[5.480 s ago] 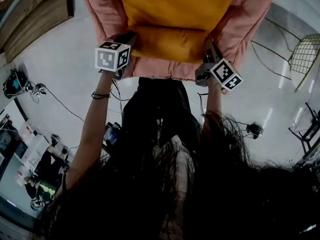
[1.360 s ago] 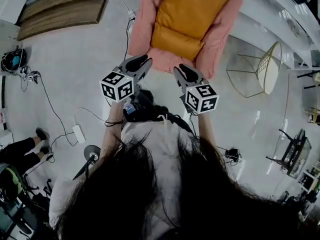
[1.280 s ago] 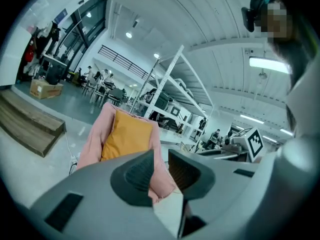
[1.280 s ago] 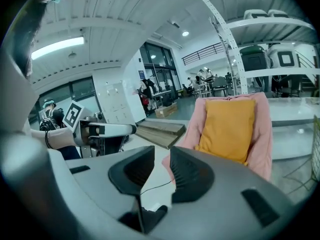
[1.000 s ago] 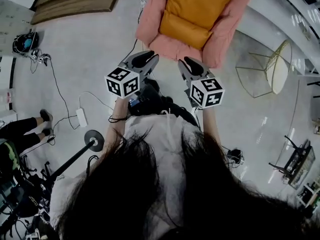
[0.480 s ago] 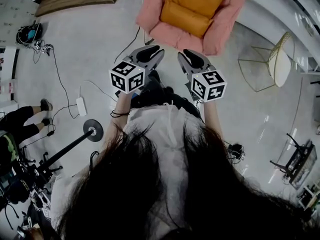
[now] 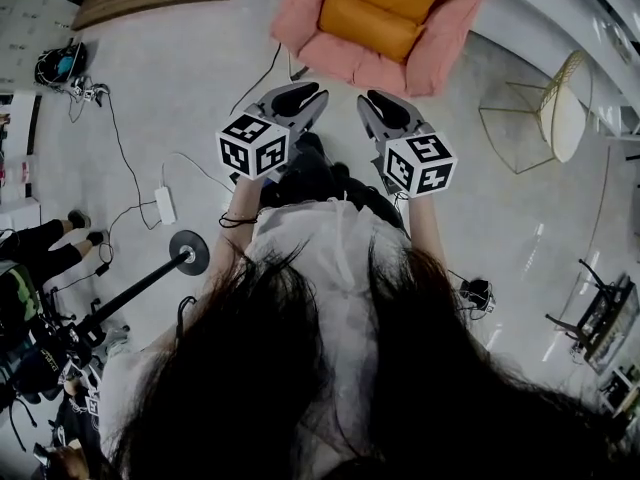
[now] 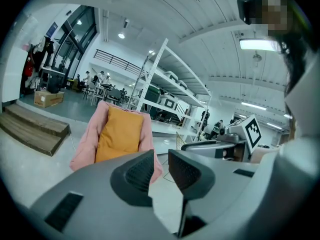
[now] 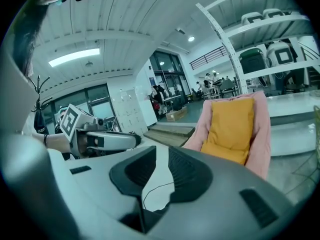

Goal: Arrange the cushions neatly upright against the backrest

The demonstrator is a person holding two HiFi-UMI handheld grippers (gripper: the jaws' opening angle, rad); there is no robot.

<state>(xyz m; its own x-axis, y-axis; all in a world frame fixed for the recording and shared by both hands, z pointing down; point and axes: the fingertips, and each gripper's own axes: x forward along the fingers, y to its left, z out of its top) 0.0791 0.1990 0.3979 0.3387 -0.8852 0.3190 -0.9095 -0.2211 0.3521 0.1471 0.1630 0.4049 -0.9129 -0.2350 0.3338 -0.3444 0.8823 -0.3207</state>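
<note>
Left gripper [image 7: 303, 95] shows a narrow empty gap. The right gripper [image 7: 380, 102] has just been closing, also empty. The orange cushions [image 7: 370, 18] sit upright in the pink chair [image 7: 345, 63], well ahead. They look soft and light, so pinch a top corner.

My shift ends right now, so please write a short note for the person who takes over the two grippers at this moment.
Left gripper: jaws a narrow gap apart, empty.
Right gripper: jaws have just been closing, now a narrow gap apart, empty.
Both hang over the floor, short of the pink armchair, touching nothing.
Large orange cushion stands upright against the backrest; smaller orange cushion lies at its foot.
Done: the arranging looks finished.
Left: probably nothing; perhaps check from closer that both sit straight.
</note>
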